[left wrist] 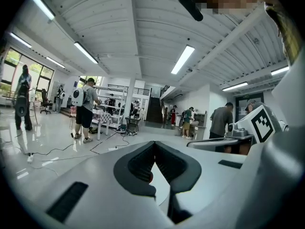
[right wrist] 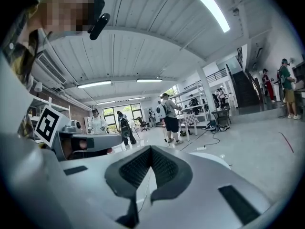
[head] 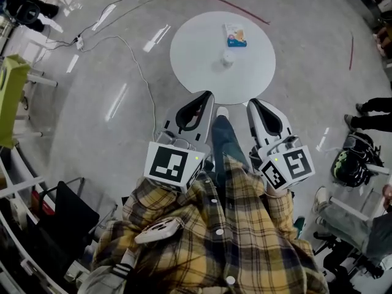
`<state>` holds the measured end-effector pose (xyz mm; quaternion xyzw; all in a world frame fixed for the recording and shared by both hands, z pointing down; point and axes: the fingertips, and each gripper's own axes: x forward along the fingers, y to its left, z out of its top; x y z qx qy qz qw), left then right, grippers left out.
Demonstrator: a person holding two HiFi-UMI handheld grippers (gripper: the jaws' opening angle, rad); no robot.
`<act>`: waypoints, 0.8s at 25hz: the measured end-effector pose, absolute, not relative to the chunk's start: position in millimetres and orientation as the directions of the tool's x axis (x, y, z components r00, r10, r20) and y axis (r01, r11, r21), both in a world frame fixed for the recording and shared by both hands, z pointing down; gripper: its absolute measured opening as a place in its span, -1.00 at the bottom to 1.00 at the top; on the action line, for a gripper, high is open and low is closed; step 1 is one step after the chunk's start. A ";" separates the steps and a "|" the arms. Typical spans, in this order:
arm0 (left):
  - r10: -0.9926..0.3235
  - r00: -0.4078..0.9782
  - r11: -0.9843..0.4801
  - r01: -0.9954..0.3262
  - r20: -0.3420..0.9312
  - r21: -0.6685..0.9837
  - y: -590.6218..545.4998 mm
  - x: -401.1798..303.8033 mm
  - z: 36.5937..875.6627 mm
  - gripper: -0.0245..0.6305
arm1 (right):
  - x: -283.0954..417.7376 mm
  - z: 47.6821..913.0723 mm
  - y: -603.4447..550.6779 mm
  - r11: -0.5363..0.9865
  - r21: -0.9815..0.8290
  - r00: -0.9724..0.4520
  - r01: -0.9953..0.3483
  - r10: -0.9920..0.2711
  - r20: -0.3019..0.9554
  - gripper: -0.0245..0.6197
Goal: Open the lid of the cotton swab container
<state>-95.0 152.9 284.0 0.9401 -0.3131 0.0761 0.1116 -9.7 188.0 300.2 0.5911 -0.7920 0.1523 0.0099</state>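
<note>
In the head view a round white table stands ahead of me. On it are a small pale round container near the middle and a blue-and-white packet farther back. My left gripper and right gripper are held side by side just short of the table's near edge, well apart from both objects. In the left gripper view the left gripper's jaws meet at the tips with nothing between them. The right gripper's jaws are likewise closed and empty in its own view.
Cables trail over the glossy grey floor left of the table. A black chair stands at the lower left, a green object at the far left. People's legs and a dark bag are at the right.
</note>
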 end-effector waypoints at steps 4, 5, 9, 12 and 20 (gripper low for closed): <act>-0.578 0.785 -0.772 -0.615 0.222 0.163 114.0 -67.6 282.9 -0.86 | 17.0 300.4 146.4 0.267 -0.245 -0.317 -0.932 -0.927 0.200 -0.87; -0.580 0.783 -0.770 -0.617 0.224 0.163 103.4 -60.3 281.8 -0.86 | 23.8 299.4 135.5 0.270 -0.247 -0.322 -0.931 -0.925 0.201 -0.87; -0.588 0.773 -0.760 -0.629 0.237 0.166 58.9 -29.7 280.5 -0.86 | 53.8 298.3 91.1 0.286 -0.256 -0.342 -0.923 -0.915 0.211 -0.87; -0.600 0.762 -0.748 -0.642 0.244 0.169 26.6 -7.0 282.0 -0.86 | 76.9 300.8 59.1 0.303 -0.261 -0.363 -0.916 -0.904 0.224 -0.87; -0.639 0.721 -0.710 -0.687 0.268 0.155 -40.1 30.6 286.8 -0.86 | 111.3 303.0 -10.6 0.385 -0.260 -0.445 -0.886 -0.863 0.240 -0.87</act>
